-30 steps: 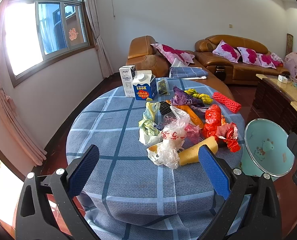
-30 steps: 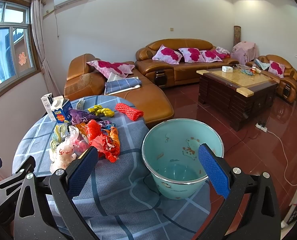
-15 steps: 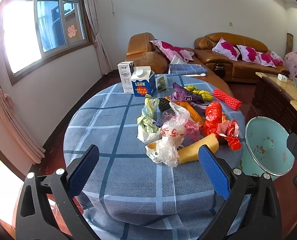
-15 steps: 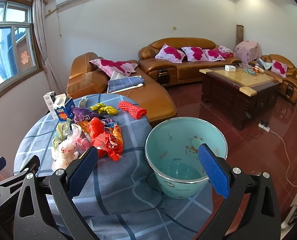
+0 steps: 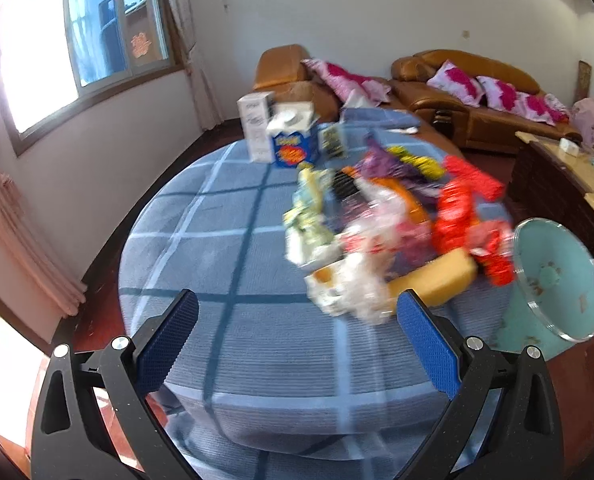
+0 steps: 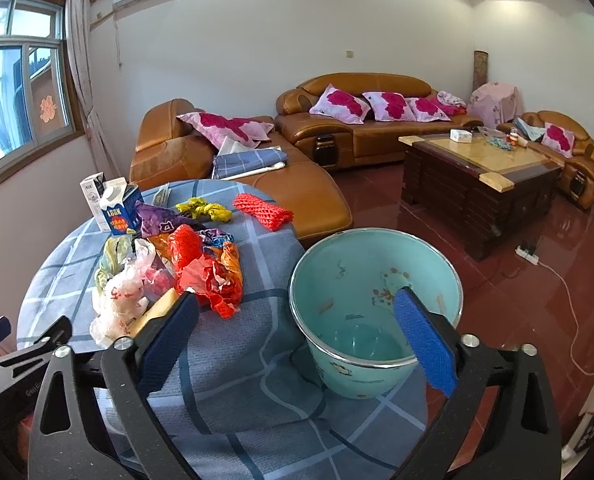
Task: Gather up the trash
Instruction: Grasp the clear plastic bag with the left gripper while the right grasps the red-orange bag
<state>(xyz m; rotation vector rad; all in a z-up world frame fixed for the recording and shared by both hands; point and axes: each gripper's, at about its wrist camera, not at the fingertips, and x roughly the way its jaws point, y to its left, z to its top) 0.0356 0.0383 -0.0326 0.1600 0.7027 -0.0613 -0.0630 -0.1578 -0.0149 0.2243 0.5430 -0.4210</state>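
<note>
Where trash [image 6: 201, 256] sprawls, a bin [image 6: 375, 312] stands beside.

A round table [image 6: 253, 344] is placed in the foreground. A heap of trash [image 6: 169, 264] is spread across its top toward ten o'clock, with two cartons [image 6: 111, 204] stood behind it at eleven. A bin [image 6: 377, 312] is set beside the table's edge at three o'clock. Sofas [image 6: 361, 128] are ranged behind at twelve.
</note>
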